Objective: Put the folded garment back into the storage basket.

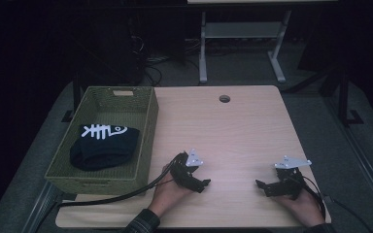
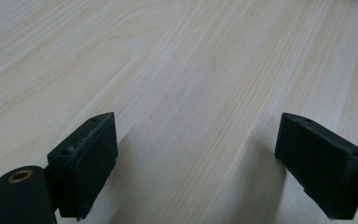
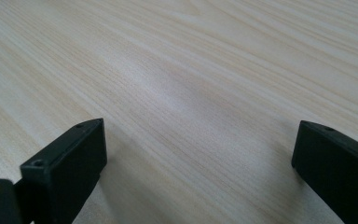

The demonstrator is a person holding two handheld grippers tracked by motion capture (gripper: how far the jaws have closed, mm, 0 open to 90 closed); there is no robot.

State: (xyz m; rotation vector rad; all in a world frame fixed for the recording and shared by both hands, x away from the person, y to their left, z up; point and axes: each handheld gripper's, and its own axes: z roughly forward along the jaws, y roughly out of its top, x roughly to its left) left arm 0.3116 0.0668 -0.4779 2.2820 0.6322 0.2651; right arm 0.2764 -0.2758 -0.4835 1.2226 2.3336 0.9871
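i see the green woven basket [image 1: 145,127] at the table's [image 1: 243,126] left edge, a black folded cloth [image 1: 104,145] with a white fishbone print lying inside it. my left gripper [image 1: 205,184] sits low just right of the basket, jaws wide, nothing between them. my right gripper [image 1: 259,185], well apart, gapes empty too.

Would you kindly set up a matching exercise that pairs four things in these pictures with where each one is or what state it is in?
Things:
1. dark cloth
2. basket
3. left gripper
4. round hole

Places or states:
A. near the table's far edge
B. open, nothing between the jaws
C. lying inside the basket
D. at the table's left side

Pairs: 1-C, 2-D, 3-B, 4-A
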